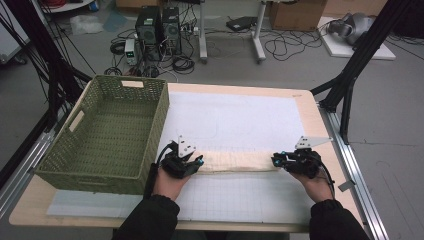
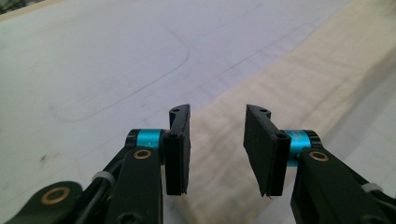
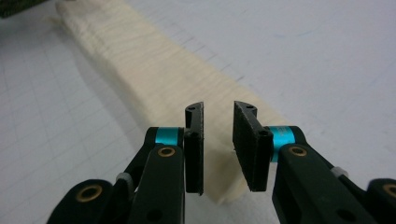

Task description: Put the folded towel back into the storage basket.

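Note:
A long, narrow folded cream cloth [image 1: 235, 161] lies flat across the white mat [image 1: 235, 117], running left to right. My left gripper [image 1: 197, 161] sits at the cloth's left end and my right gripper [image 1: 275, 161] at its right end. In the left gripper view the jaws [image 2: 217, 140] stand apart over the cloth [image 2: 289, 88], and nothing is pressed between the pads. In the right gripper view the jaws [image 3: 218, 140] also stand apart, just above the near end of the cloth [image 3: 154, 70], which stretches away to the upper left.
A green woven basket [image 1: 162, 120] stands on the table's left side, close to my left gripper; its corner [image 3: 14, 7] also shows in the right gripper view. The table's right edge lies just beyond my right hand. Cables and computers lie on the floor behind.

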